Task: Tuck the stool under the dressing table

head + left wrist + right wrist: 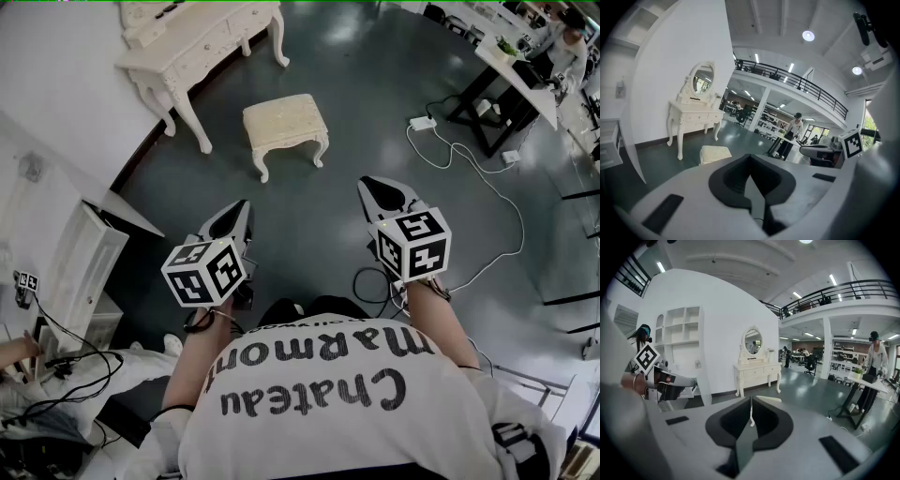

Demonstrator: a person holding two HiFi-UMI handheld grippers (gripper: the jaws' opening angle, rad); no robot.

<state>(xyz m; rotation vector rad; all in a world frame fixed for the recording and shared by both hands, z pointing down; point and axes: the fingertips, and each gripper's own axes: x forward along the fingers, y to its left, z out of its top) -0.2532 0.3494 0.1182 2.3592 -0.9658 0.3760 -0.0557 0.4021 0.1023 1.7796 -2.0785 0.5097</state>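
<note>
Your shirt (319, 403) is filling the bottom of the head view, and just beyond it you are holding both tools out ahead, tilted a little downward; the left gripper (238, 208) is showing its jaws pressed together on nothing, and the right gripper (371, 184) is doing the same, tips meeting with only floor beyond them; the stool (286, 120) is standing on the dark floor (309, 216) ahead of you, well apart from both grippers and out in the open, not under the dressing table (202, 47), which is sitting against the white wall (56, 84) up and to the left of the stool; nothing of the tuck is done yet, so I am reading this as the approach; the next move is calling for you to step closer, then either spread the jaws to take the seat's edge or set the closed tips against its near side; you are probably needing to line the stool up with the gap between the table's legs before pushing, since it is sitting off to one side of that gap.
</note>
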